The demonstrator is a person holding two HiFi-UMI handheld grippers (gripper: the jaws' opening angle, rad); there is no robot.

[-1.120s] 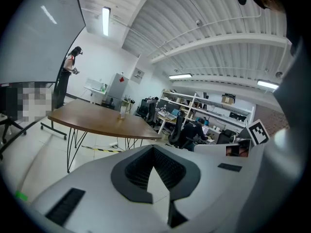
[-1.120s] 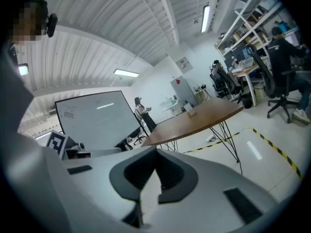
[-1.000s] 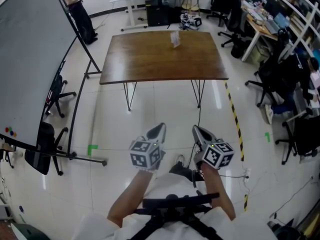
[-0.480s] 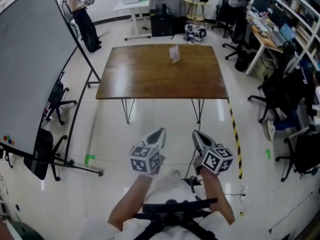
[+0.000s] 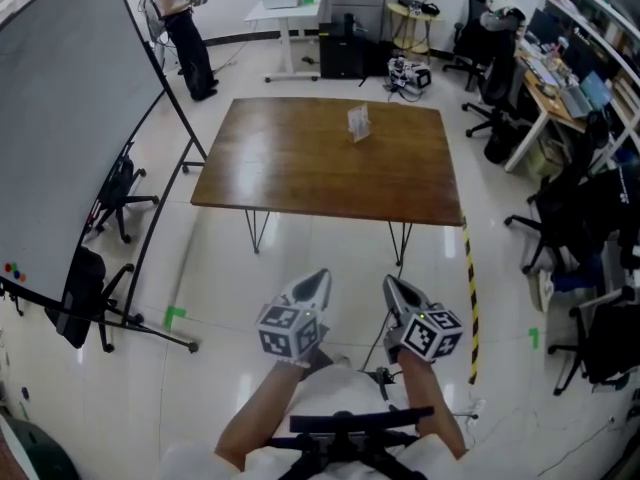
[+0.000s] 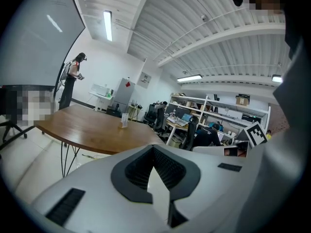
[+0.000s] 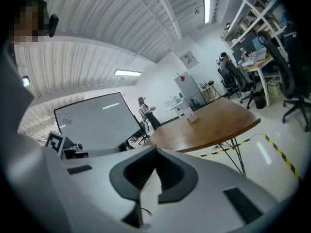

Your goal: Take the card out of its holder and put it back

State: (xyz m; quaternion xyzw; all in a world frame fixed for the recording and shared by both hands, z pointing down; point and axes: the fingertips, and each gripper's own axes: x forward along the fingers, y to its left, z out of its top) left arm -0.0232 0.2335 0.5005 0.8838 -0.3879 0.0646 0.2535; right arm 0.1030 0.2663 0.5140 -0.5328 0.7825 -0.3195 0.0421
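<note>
A clear card holder with a white card (image 5: 358,122) stands upright on the far half of the brown wooden table (image 5: 300,173). It also shows small in the left gripper view as the holder (image 6: 125,120) and in the right gripper view as the holder (image 7: 191,115). My left gripper (image 5: 314,284) and right gripper (image 5: 396,289) hang side by side over the floor, well short of the table's near edge. Both are shut with nothing between the jaws, as the left gripper (image 6: 154,147) and right gripper (image 7: 155,152) show in their own views.
A large grey board on a wheeled stand (image 5: 70,118) runs along the left. Office chairs (image 5: 590,268) and desks (image 5: 560,78) crowd the right. A yellow-black floor stripe (image 5: 468,288) runs beside the table's right legs. A person (image 5: 185,28) stands at the far left.
The table and card holder sit lower and slightly nearer in the head view than before. Both grippers keep their place and stay shut.
</note>
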